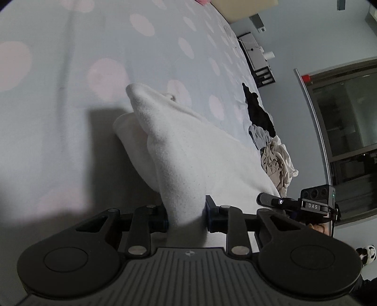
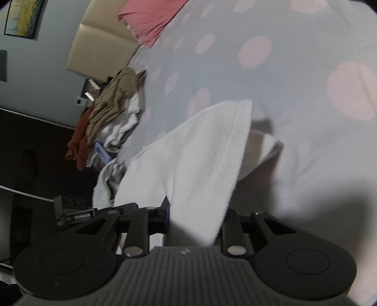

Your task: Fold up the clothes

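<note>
A white garment (image 1: 188, 150) hangs lifted above a pale blue bedsheet with pink dots (image 1: 70, 70). My left gripper (image 1: 186, 216) is shut on one bunched end of it, the cloth pinched between the jaws. My right gripper (image 2: 193, 221) is shut on another edge of the same white garment (image 2: 200, 150), which drapes away from the jaws with a hem showing; its far end rests on the sheet (image 2: 306, 70). The right gripper also shows at the lower right of the left wrist view (image 1: 294, 202).
A pile of unfolded clothes, beige (image 1: 278, 164), grey and black (image 1: 259, 110), lies along the bed's edge; in the right wrist view it shows beige (image 2: 115, 98), white and rust. A pink cloth (image 2: 150, 21) lies near the headboard (image 2: 99, 47). A glass cabinet (image 1: 348, 122) stands beyond.
</note>
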`<state>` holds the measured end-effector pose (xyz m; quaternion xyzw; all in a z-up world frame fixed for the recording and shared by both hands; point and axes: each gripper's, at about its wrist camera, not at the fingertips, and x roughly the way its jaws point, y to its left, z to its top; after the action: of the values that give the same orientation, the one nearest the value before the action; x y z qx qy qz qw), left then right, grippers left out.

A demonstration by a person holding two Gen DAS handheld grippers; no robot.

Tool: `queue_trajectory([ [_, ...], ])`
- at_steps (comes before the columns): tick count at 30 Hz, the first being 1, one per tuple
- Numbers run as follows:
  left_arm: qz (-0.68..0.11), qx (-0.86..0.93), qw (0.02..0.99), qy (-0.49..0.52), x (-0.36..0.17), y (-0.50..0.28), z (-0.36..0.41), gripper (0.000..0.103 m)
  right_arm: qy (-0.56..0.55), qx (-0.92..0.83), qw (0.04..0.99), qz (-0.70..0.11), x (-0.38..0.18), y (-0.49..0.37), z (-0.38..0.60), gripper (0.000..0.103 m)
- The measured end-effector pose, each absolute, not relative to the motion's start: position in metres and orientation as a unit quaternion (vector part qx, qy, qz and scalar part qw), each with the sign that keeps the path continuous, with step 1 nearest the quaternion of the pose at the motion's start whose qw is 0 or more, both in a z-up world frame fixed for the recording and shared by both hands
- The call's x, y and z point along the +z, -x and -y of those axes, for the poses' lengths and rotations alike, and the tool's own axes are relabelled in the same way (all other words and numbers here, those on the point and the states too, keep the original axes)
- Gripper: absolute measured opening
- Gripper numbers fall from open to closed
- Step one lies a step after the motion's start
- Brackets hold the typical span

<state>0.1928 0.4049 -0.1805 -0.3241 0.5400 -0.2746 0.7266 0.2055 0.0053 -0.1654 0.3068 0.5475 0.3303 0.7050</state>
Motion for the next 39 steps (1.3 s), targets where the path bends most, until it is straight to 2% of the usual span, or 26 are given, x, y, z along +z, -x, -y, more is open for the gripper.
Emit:
queue_trajectory([
  [9,-0.496,-0.233,0.765,0.338,-0.123,-0.146,-0.483,0.024,-0.304,0.401,0.66,-0.558,-0.147,-0.202,-0.077,0.026],
  [21,-0.428,-0.139,0.833,0.323,-0.033,-0.146,-0.657,0.024,-0.243,0.543,0.607,-0.527,-0.087,-0.235,-0.293,0.026],
  [30,-0.415,-0.056,0.848,0.324,-0.045,-0.165,-0.741,0.024,-0.207,0.563,0.595,-0.535,-0.093,-0.269,-0.445,0.026],
  [39,-0.431,-0.038,0.841,0.325,-0.076,-0.174,-0.768,0.024,-0.205,0.548,0.584,-0.562,-0.126,-0.277,-0.496,0.026],
])
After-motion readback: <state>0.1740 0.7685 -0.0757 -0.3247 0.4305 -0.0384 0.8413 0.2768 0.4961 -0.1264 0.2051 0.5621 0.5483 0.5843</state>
